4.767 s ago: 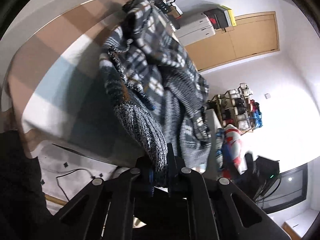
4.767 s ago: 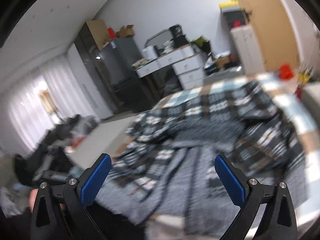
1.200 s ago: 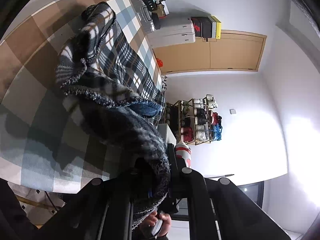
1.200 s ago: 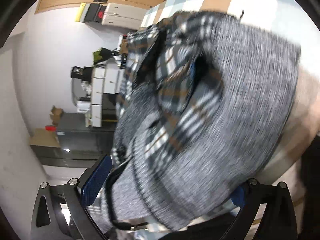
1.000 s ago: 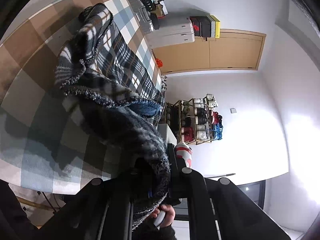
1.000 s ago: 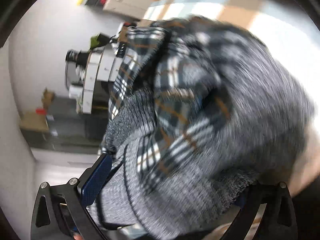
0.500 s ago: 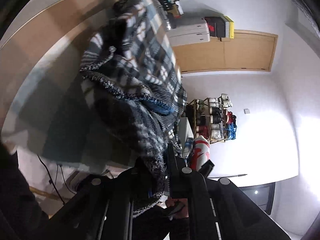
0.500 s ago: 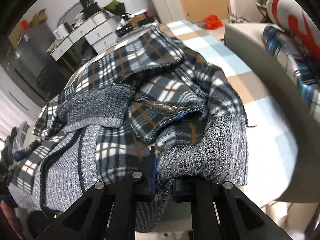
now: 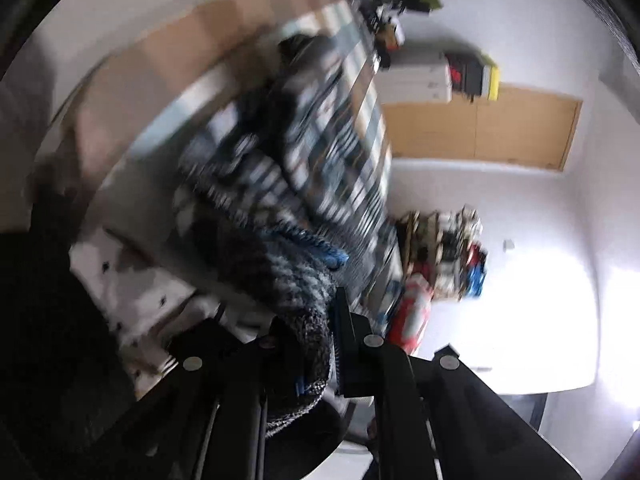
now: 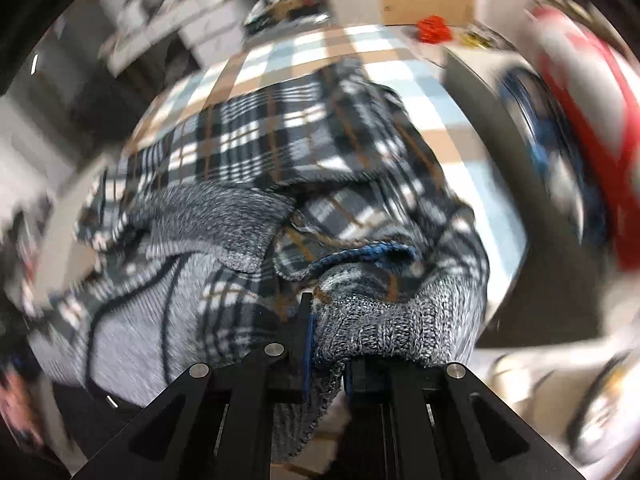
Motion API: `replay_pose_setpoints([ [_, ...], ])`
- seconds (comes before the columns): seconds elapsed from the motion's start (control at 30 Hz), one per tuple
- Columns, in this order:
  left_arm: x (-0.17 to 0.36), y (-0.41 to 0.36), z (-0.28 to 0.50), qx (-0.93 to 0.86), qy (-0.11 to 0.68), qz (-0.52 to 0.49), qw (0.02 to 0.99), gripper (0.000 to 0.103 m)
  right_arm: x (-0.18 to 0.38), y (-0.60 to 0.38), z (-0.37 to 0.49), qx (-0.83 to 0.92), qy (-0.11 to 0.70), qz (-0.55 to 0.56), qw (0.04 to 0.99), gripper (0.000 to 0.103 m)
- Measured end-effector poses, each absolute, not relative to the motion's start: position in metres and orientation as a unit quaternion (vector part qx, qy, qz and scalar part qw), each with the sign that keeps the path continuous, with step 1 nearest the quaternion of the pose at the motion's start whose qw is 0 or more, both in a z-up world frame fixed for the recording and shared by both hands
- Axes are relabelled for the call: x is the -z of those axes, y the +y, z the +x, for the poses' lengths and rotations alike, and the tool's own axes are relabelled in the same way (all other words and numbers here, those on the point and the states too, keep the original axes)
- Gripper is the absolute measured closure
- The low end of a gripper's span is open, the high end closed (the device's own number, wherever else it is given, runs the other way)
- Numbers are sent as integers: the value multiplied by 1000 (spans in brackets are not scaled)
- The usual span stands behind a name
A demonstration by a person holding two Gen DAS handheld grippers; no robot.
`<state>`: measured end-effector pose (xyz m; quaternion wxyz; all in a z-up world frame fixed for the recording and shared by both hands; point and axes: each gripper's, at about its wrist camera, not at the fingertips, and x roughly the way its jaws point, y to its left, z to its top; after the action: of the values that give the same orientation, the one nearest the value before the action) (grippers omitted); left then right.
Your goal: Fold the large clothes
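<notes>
A large grey knit garment with a dark plaid fleece lining (image 10: 256, 152) lies bunched on a table with a checked cloth (image 10: 360, 44). My right gripper (image 10: 326, 344) is shut on the grey ribbed knit hem (image 10: 380, 320) at the near edge. My left gripper (image 9: 316, 332) is shut on another part of the same knit edge (image 9: 296, 280), and the garment (image 9: 288, 168) stretches away from it across the table (image 9: 168, 64). Both views are motion-blurred.
A wooden door (image 9: 480, 132) and white cabinets (image 9: 416, 76) stand behind the table. A shoe rack (image 9: 448, 256) is at the far wall. A red and white object (image 10: 580, 120) is at the right of the table.
The right gripper, open 1 s ago, has shut on the knit hem. Both grippers now move quickly with the garment, and the views have swung and blurred.
</notes>
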<state>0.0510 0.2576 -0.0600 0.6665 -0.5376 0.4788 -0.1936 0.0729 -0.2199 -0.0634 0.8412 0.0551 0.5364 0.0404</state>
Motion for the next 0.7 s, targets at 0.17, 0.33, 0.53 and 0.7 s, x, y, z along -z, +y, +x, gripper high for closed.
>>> replay_pose_setpoints([
  [0.17, 31, 255, 131, 184, 459, -560, 665, 97, 16, -182, 159, -56, 569, -100, 814, 93],
  [0.33, 37, 260, 212, 151, 476, -587, 637, 97, 17, -164, 257, -67, 609, -132, 780, 93],
  [0.53, 54, 280, 241, 105, 478, -586, 646, 82, 57, -186, 313, -119, 680, 9, 724, 82],
  [0.7, 48, 283, 245, 98, 484, -545, 678, 81, 67, -233, 333, -169, 632, 226, 722, 44],
])
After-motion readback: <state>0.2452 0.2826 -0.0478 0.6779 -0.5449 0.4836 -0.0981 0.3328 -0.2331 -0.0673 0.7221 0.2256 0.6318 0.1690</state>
